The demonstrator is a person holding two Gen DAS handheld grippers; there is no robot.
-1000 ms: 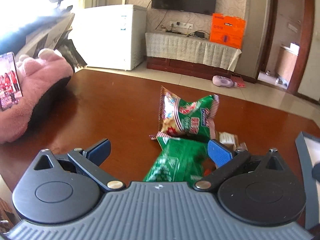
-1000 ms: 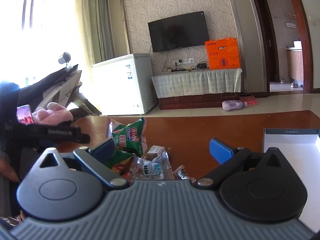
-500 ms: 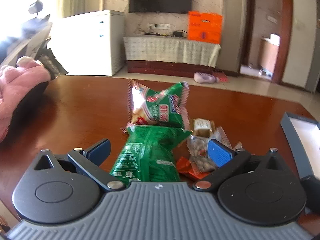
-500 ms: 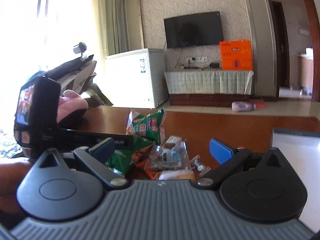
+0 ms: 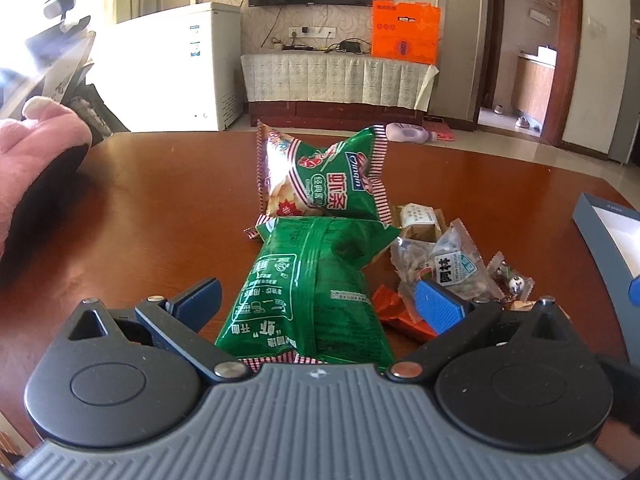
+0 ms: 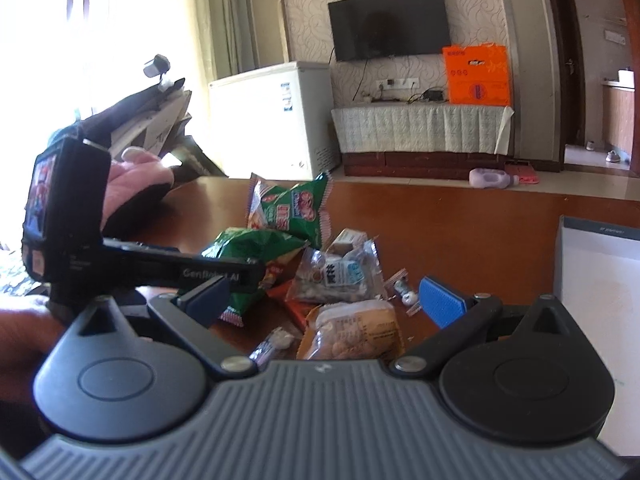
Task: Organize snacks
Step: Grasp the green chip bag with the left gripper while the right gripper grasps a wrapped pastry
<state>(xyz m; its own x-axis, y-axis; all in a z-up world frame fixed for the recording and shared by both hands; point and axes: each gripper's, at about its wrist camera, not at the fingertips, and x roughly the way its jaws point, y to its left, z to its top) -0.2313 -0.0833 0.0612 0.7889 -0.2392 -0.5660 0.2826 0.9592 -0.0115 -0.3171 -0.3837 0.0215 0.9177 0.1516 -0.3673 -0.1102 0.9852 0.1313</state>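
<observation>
Over the last second the left gripper (image 5: 318,300) has closed in on the snack pile: the nearer green snack bag (image 5: 310,292), which lay ahead of the fingers, now fills the space between them. The fingers stand wide apart, one on each side of the bag, and neither pad clearly touches the foil. That reads as the approach to a first pick being nearly done; the bag is bracketed but not yet gripped, so nothing has been sorted so far.

This bag lies flat on the brown table (image 5: 160,208), back face up, with its long axis running straight away from the left camera. One crimped end sits under the gripper's body; the other points at the upright green-and-red shrimp-chip bag (image 5: 326,176) just behind it and appears to touch it. Closing across the short width looks like the natural grip.

To the right of it lie the smaller items: an orange wrapper (image 5: 394,312), a clear nut packet (image 5: 444,268) and a small brown-and-white box (image 5: 418,220).

The right gripper (image 6: 324,300) has also drawn nearer to the pile, jaws apart and empty, with a tan biscuit packet (image 6: 354,334) low between its fingers. At the far right the open white box (image 6: 600,288) waits, probably the destination.
</observation>
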